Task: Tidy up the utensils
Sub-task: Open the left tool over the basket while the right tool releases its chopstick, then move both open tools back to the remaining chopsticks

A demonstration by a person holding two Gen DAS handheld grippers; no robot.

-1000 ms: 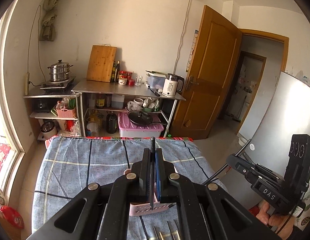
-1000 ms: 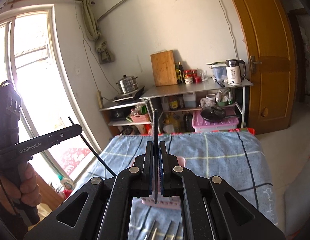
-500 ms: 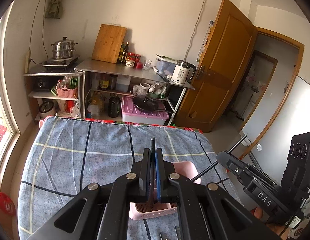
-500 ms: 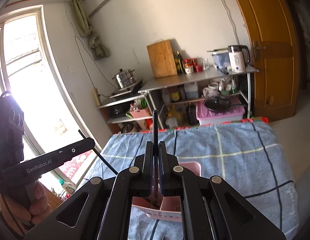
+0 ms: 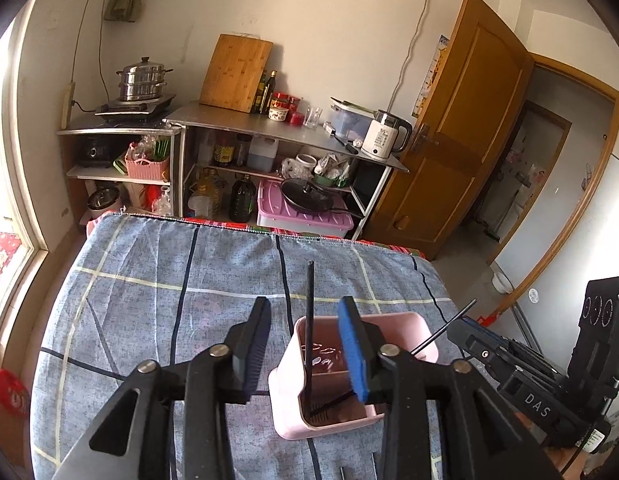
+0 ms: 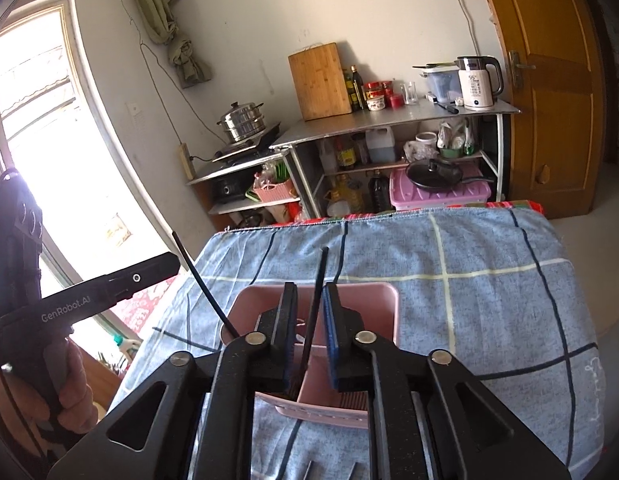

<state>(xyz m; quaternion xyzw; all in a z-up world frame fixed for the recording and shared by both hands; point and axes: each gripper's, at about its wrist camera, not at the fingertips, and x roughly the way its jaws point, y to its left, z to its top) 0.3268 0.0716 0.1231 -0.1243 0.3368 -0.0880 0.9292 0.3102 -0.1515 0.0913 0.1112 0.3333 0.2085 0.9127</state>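
In the left wrist view, the left gripper (image 5: 305, 344) has just been opening: its jaws stand well apart, and the black chopstick (image 5: 309, 320) between them touches neither pad. It stands nearly upright, its lower end down in the near compartment of the pink utensil holder (image 5: 405, 324), which sits on the blue checked cloth (image 5: 189, 272). That drop looks done. A few metal utensil ends (image 5: 373, 472) show at the bottom edge, so more sorting likely remains. The right gripper (image 5: 465, 332) comes in from the right.

In the right wrist view, the right gripper (image 6: 311, 332) has also just been opening; its jaws are apart by a narrow gap, with a second black chopstick (image 6: 315, 300) free between them, leaning slightly and reaching down into the pink utensil holder (image 6: 385, 296). Where its tip rests is hidden behind the jaws, so it is probably seated. The left gripper (image 6: 149, 272) shows at left, the first chopstick (image 6: 201, 280) slanting into the holder. Both sticks are thin, straight and matt black.
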